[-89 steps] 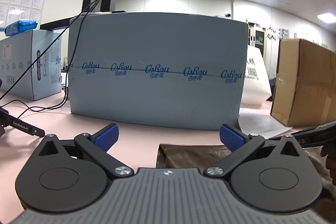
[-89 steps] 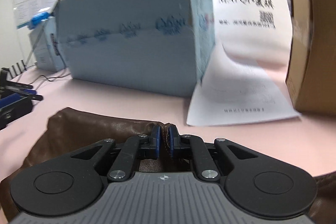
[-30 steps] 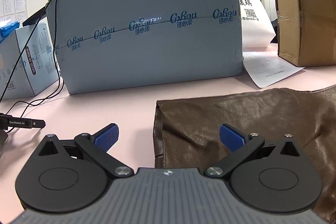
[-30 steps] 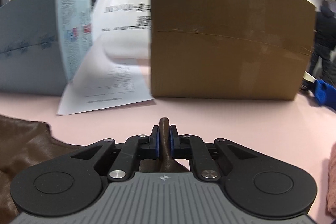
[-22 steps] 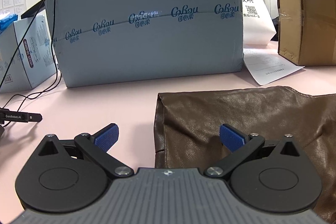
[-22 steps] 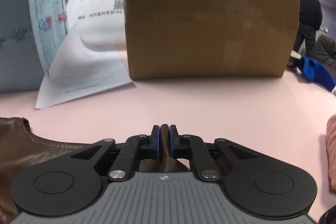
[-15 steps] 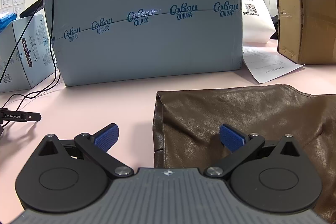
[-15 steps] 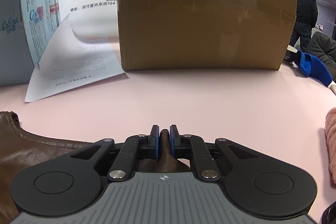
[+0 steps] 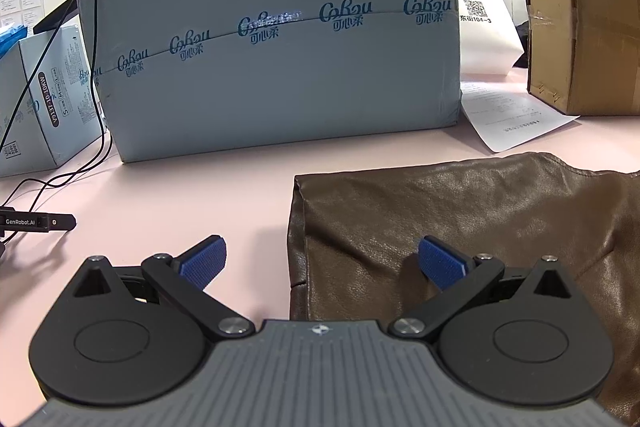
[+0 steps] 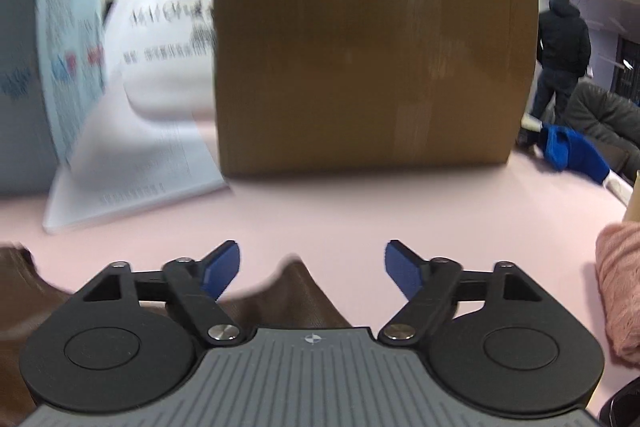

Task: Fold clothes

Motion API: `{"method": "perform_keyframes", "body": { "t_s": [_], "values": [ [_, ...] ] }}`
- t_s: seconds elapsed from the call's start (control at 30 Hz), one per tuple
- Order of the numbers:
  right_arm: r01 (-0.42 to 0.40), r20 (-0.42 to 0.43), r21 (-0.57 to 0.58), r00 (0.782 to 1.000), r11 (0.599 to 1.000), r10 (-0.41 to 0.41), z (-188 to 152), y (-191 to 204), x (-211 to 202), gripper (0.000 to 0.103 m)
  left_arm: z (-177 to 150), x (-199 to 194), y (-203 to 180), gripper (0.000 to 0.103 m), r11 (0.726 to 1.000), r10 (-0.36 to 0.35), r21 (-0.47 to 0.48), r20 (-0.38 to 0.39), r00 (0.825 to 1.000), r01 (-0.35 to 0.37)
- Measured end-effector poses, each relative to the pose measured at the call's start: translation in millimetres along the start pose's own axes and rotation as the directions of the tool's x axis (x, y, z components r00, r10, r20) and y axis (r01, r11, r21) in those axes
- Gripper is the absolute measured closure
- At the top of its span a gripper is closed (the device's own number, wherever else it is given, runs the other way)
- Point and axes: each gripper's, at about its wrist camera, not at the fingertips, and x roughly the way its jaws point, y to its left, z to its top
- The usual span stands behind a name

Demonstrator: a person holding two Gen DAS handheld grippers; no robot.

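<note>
A brown leather garment (image 9: 472,219) lies flat on the pink table (image 9: 192,187), its left edge folded straight. My left gripper (image 9: 322,261) is open and empty, low over the garment's near left corner; its right finger is above the leather, its left finger above bare table. In the right wrist view a point of the same brown garment (image 10: 296,291) sticks up between the fingers of my right gripper (image 10: 312,269), which is open and holds nothing. This view is blurred.
A large blue-grey carton (image 9: 272,47) stands behind the garment, a smaller blue box (image 9: 44,95) and cables at left. A brown cardboard box (image 10: 368,67) and white papers (image 10: 132,163) stand ahead of the right gripper. A pink knit cloth (image 10: 620,287) lies at right.
My right gripper, shut on a tip of the brown garment half a second ago, has opened and let it go. The left gripper has stayed open and barely moved.
</note>
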Motion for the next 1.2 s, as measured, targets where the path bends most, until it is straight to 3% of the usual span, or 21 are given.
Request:
{"method": "perform_keyframes", "body": {
  "t_s": [0.1, 0.27, 0.33, 0.57, 0.67, 0.7, 0.77, 0.87, 0.9, 0.97, 1.03, 1.07, 1.13, 1.2],
  "values": [
    [-0.075, 0.041, -0.006, 0.996, 0.997, 0.075, 8, 9, -10, 0.015, 0, 1, 1, 0.0, 1.0, 0.0, -0.008, -0.003, 1.0, 0.0],
    [-0.241, 0.018, -0.105, 0.97, 0.965, 0.244, 8, 41, -24, 0.015, 0, -1, 2, 0.0, 1.0, 0.001, -0.011, 0.012, 1.0, -0.001],
    [-0.306, -0.009, -0.157, 0.951, 0.939, 0.309, 5, 58, -31, 0.015, 0, -4, 2, 0.0, 1.0, -0.01, -0.009, 0.024, 1.0, 0.011],
    [-0.503, -0.114, -0.36, 0.86, 0.786, 0.498, -7, 121, -49, 0.015, 1, -11, 3, 0.0, 0.994, -0.103, -0.021, 0.047, 0.994, 0.104],
    [-0.539, -0.162, -0.411, 0.837, 0.735, 0.523, -13, 140, -46, 0.015, 0, -13, 0, 0.0, 0.993, -0.116, -0.011, 0.058, 0.992, 0.116],
    [-0.536, -0.176, -0.433, 0.839, 0.725, 0.515, -16, 148, -40, 0.015, 0, -13, -1, 0.0, 0.993, -0.114, -0.007, 0.059, 0.992, 0.115],
    [-0.52, -0.192, -0.445, 0.851, 0.729, 0.489, -20, 160, -30, 0.015, 0, -13, -3, 0.0, 0.994, -0.112, 0.001, 0.06, 0.992, 0.112],
    [-0.527, -0.223, -0.419, 0.849, 0.74, 0.479, -23, 165, -14, 0.015, 0, -12, -5, 0.0, 0.994, -0.11, 0.011, 0.06, 0.992, 0.109],
    [-0.53, -0.23, -0.406, 0.848, 0.745, 0.478, -24, 166, -9, 0.018, 0, -12, -6, 0.0, 0.994, -0.108, 0.017, 0.06, 0.992, 0.107],
    [-0.536, -0.229, -0.376, 0.844, 0.755, 0.485, -24, 166, -7, 0.038, 0, -12, -8, 0.0, 0.994, -0.107, 0.026, 0.061, 0.992, 0.105],
    [-0.548, -0.232, -0.353, 0.836, 0.758, 0.497, -23, 166, -7, 0.077, -1, -12, -9, 0.0, 0.994, -0.105, 0.036, 0.06, 0.993, 0.103],
    [-0.555, -0.236, -0.345, 0.832, 0.757, 0.502, -23, 166, -7, 0.086, -1, -12, -9, 0.0, 0.994, -0.104, 0.039, 0.06, 0.993, 0.102],
    [-0.577, -0.245, -0.325, 0.817, 0.749, 0.522, -24, 167, -7, 0.097, -1, -12, -9, 0.0, 0.994, -0.102, 0.042, 0.062, 0.993, 0.1],
    [-0.562, -0.224, -0.322, 0.827, 0.761, 0.516, -24, 167, -9, 0.1, -1, -12, -9, 0.0, 0.994, -0.102, 0.041, 0.064, 0.993, 0.1]
  ]
}}
